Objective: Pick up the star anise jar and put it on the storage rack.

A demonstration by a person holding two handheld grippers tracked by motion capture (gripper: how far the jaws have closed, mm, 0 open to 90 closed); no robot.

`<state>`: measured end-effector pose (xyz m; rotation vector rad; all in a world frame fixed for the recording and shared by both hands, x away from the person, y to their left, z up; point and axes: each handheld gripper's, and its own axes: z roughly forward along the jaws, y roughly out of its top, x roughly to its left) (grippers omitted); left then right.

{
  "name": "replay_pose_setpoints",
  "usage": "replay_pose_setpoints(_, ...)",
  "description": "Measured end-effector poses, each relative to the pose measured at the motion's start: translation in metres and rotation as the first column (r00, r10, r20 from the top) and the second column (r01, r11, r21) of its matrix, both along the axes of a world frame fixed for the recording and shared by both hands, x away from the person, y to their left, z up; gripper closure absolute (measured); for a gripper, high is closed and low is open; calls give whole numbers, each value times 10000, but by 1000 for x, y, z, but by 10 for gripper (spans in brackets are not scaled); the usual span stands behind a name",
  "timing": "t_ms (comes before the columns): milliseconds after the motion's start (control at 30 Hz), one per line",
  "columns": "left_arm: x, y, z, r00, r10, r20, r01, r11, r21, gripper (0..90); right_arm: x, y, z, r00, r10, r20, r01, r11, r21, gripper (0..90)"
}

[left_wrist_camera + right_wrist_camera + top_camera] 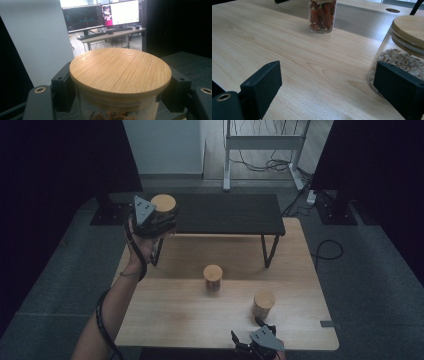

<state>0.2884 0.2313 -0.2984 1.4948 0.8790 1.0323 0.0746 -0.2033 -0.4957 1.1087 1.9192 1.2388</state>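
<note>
While the left hand-held gripper [159,222] clamps a wooden-lidded jar [164,204] over the black shelf [225,212], two jars wait.
The right hand-held gripper [250,336] rests wide apart, empty, beside the peanut jar [263,303] on the table [190,315].

Pale wood grain seen on surface [287,57]. Shelf [225,212] noted black. Light bamboo stripes seen on lid [120,71] of held jar [117,110]. Red-orange contents seen in middle jar [322,15]; cream-white nuts in near jar [397,60], tan lid. Black pads noted on left tool [120,100], right tool [329,92]. Grey floor [370,265].
</note>
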Motion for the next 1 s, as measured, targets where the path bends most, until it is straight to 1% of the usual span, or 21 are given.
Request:
replay_pose_setpoints(167,5,0,-3,9999,151,51,-150,9998,-142,261,0,0,0,10000,-5,6,5,10000,32,77)
replay_pose_setpoints(333,10,1,-4,9998,192,48,-191,9997,-173,261,0,1,0,10000,6,29,-6,10000,42,77)
replay_pose_setpoints(667,21,1,-2,9997,259,-36,-260,9991,-337,261,1,0,0,10000,-74,1,74,9999,93,77)
replay_pose_setpoints(1000,33,-1,1,9994,357,36,-355,9986,-392,261,1,0,0,10000,-46,-34,47,9999,148,77)
